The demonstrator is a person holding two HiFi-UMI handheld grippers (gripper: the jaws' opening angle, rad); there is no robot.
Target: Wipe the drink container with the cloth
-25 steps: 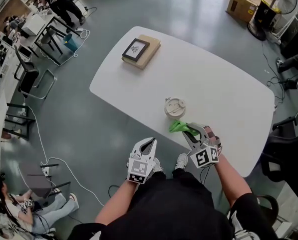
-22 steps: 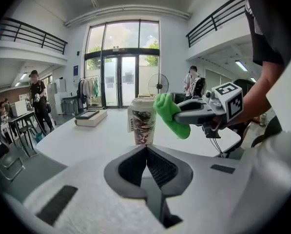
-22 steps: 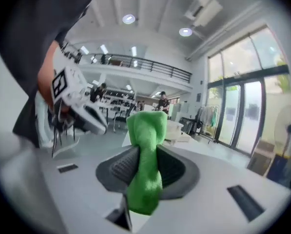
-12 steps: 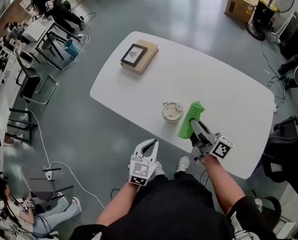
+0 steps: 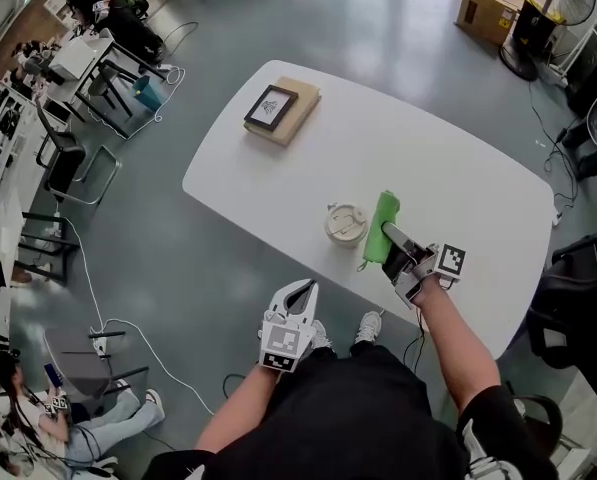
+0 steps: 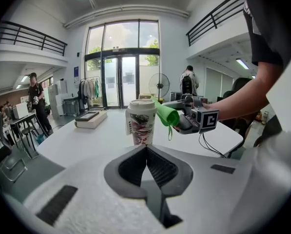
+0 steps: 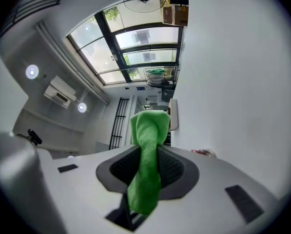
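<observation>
The drink container [image 5: 346, 224] stands upright near the bench [image 5: 458, 183] edge, the green cloth [image 5: 382, 228] just beside it, clamped in the fingers of my right gripper [image 5: 392, 238]. I'd press lightly so it won't tip; my left gripper [image 5: 297, 288] has its fingers together, empty

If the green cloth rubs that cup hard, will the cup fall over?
It might tip: the cup is tall, narrow, and stands unheld on the table. It looks like paper with a lid, so probably light unless full. The cloth flops over in the right gripper, so it likely pushes gently.
</observation>
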